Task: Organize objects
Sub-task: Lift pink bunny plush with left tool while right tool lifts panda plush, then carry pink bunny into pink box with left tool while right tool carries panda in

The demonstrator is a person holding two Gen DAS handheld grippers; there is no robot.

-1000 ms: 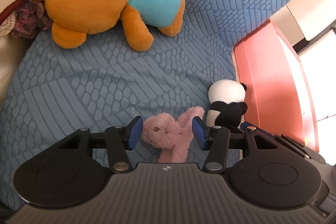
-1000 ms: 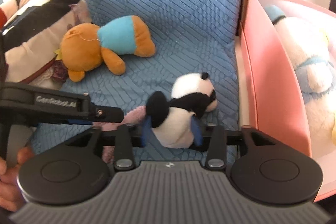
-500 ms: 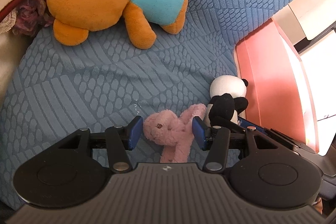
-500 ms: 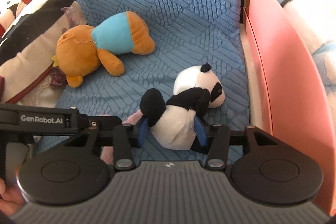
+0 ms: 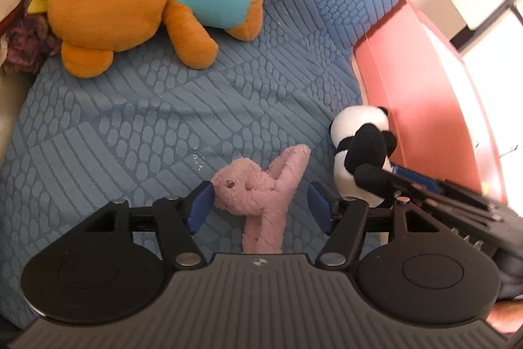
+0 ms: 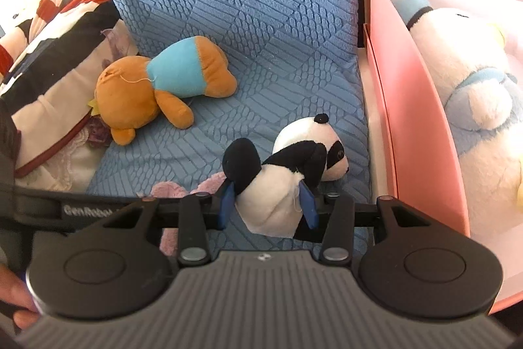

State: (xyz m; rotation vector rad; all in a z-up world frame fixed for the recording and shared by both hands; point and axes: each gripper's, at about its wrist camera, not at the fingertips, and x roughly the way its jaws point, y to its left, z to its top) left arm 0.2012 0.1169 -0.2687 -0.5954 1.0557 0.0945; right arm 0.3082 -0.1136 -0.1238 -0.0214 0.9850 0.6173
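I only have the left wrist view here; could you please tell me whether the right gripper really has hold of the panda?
Observer: Yes. In the right wrist view the right gripper has both blue pads pressed into the white body of the panda, one on each side.
Operator: Thank you. I can see only the outer wall of the pink box; is anything in it?
Observer: A large white plush with light blue patches lies inside the pink box.
Operator: And what is to the left of the orange bear?
Observer: Striped fabric in black, white and red lies beside the orange bear.
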